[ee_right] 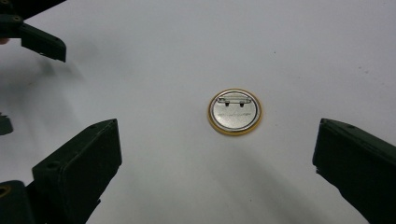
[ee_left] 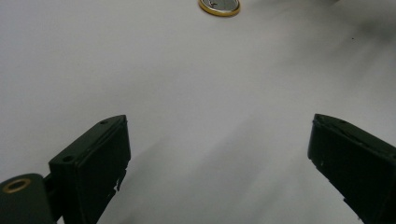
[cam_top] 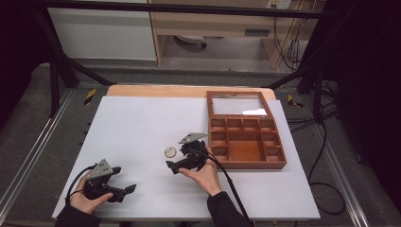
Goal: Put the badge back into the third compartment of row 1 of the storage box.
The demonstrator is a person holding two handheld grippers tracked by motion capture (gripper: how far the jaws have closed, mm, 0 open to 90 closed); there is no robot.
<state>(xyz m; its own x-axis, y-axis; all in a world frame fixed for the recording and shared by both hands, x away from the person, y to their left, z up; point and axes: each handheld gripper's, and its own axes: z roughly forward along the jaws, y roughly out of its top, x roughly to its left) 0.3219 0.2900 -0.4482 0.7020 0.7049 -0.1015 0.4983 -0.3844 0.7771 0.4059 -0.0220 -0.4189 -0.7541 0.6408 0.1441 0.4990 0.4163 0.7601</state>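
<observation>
Right gripper (cam_top: 176,165) hovering with jaws spread wide, pointing at pin-back badge (ee_right: 234,111) lying face down on white table sheet (cam_top: 142,127), just ahead of jaws, untouched. Left gripper (cam_top: 124,191) resting near table's front edge, jaws wide, gripping nothing. Wooden compartment box (cam_top: 246,144) sitting open to right, glass lid (cam_top: 239,105) raised at back; compartments showing bare wood

The high view looks down from above the person's side and sees the whole white table (cam_top: 142,123). The right gripper view sits low, very near the sheet, with the round badge (ee_right: 234,111) close ahead. The left gripper view is low too; the same badge (ee_left: 219,6) lies far off at 12 o'clock.
</observation>
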